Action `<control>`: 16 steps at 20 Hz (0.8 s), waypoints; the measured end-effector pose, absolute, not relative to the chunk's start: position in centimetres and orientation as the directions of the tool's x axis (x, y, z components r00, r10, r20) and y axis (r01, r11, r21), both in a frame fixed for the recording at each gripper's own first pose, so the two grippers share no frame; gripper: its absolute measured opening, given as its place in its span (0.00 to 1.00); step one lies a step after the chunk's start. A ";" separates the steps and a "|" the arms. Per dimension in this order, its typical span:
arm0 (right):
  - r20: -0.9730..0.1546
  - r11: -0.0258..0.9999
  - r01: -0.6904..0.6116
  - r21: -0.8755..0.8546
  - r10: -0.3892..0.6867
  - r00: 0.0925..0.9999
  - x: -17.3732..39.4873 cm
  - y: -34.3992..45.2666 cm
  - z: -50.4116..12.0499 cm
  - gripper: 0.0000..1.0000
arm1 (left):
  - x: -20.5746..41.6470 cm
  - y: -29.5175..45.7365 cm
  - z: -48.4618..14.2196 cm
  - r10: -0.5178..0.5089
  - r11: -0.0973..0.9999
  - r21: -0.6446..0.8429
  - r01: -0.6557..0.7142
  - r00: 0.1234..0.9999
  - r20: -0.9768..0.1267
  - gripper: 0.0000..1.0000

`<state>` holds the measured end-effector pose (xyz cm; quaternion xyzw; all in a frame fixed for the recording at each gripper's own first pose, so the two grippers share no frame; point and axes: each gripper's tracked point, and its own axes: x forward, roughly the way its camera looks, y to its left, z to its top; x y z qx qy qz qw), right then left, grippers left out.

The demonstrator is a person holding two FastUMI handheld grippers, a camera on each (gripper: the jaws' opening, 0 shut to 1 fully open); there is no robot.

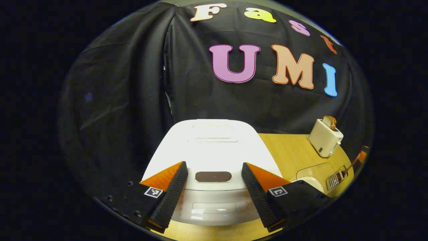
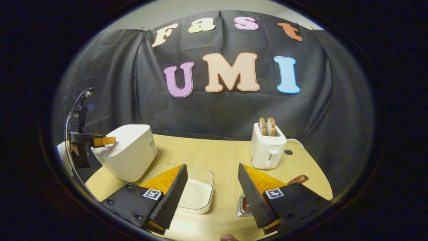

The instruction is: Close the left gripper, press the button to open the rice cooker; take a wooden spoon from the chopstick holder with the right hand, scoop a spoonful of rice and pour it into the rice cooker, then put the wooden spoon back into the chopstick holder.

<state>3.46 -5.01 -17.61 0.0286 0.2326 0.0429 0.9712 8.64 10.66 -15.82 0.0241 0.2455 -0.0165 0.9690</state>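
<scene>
The left hand-held gripper hovers over the front of the white rice cooker, its fingers spread wide on either side of the dark oval button; the lid lies shut. In the right gripper view this same tool sits at the cooker's near top edge. The right hand-held gripper hangs released and empty above the tabletop, between the clear container of rice and the metal chopstick holder, where a brown wooden spoon handle pokes out.

The lid being shut fits both a cooker awaiting its press and one shut again. If a press is due, the risk is plain: splayed fingers would straddle the button and miss it, or slide on the glossy lid.

Room is fair. The cooker stands near the tabletop's left edge, the toaster with bread well apart at the back, and bare wood lies between them; the rice container crowds the cooker's side.
</scene>
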 end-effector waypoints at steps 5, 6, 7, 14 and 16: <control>-0.422 0.992 -0.066 0.105 0.105 0.900 3.8 -5.1 -16.5 0.95 | 7.5 10.1 -14.9 -0.026 0.997 0.054 0.055 0.899 -0.437 0.96; -0.416 0.991 -0.065 0.115 0.107 0.903 3.9 -5.0 -16.2 0.95 | 7.2 10.0 -14.1 -0.024 0.996 0.064 0.054 0.914 -0.405 0.97; -0.407 0.990 -0.068 0.122 0.112 0.906 4.1 -4.8 -15.9 0.96 | 7.0 9.7 -12.7 -0.030 0.995 0.077 0.061 0.934 -0.357 0.97; -0.294 0.990 -0.095 0.103 0.121 0.948 4.1 -2.9 -12.3 0.96 | 1.7 6.5 -5.0 -0.095 0.991 0.080 0.106 0.987 -0.132 0.96; -0.248 0.993 -0.079 0.085 0.098 0.964 3.7 -2.7 -11.0 0.95 | 0.1 5.9 -4.4 -0.088 0.993 0.065 0.096 0.990 -0.112 0.95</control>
